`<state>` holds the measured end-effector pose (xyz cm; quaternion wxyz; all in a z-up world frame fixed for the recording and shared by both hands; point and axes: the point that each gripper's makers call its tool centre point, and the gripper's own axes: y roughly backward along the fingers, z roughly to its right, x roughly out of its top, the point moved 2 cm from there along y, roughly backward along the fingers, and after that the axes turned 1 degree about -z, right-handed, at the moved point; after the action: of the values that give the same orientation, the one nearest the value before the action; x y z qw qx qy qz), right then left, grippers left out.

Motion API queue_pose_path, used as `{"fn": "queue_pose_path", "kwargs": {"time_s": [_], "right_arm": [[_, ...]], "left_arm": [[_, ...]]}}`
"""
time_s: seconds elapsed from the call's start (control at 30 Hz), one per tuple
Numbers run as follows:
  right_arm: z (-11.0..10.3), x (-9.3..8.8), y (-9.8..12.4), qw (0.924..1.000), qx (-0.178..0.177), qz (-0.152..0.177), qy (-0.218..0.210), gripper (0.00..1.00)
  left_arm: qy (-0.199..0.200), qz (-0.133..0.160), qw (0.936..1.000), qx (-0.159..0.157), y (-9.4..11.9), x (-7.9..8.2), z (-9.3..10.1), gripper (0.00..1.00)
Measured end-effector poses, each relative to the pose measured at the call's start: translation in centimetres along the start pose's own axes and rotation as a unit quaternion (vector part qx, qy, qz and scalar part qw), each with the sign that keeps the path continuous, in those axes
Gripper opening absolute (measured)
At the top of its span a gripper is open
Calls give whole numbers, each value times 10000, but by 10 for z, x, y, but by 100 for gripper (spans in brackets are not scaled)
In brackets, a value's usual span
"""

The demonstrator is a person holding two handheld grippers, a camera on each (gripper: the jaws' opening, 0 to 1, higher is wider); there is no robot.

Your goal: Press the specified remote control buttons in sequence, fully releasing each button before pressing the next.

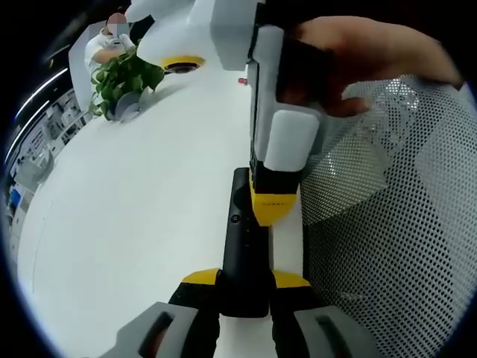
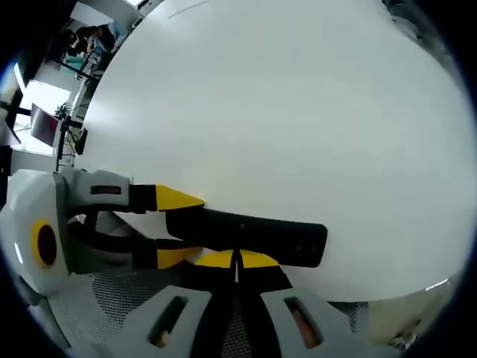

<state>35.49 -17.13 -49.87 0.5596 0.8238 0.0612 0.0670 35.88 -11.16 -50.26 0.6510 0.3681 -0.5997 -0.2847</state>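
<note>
potted plant far, mesh chair beside remote

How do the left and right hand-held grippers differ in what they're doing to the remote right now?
The left hand-held gripper has a jaw on each long side of the black remote, clamping its near end; the right hand-held gripper has its jaws shut together, tips on the remote's top face. In the left gripper view, the left lies along the remote, while the right comes down from above. Both have yellow jaw tips and touch the same remote on the white table.
</note>
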Motion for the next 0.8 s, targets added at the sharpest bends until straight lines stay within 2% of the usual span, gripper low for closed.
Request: {"fn": "queue_pose_path", "kwargs": {"time_s": [0.37,0.57,0.8], "right_arm": [[-1,2,0,10000,7,-29,-87,0],[-9,11,4,9994,198,284,-46,0],[-8,14,0,9995,204,256,-34,0]], "left_arm": [[-18,-1,10000,-9,0,0,0,25],[-8,5,10000,-4,0,0,0,25],[-9,1,10000,-11,0,0,0,25]]}}
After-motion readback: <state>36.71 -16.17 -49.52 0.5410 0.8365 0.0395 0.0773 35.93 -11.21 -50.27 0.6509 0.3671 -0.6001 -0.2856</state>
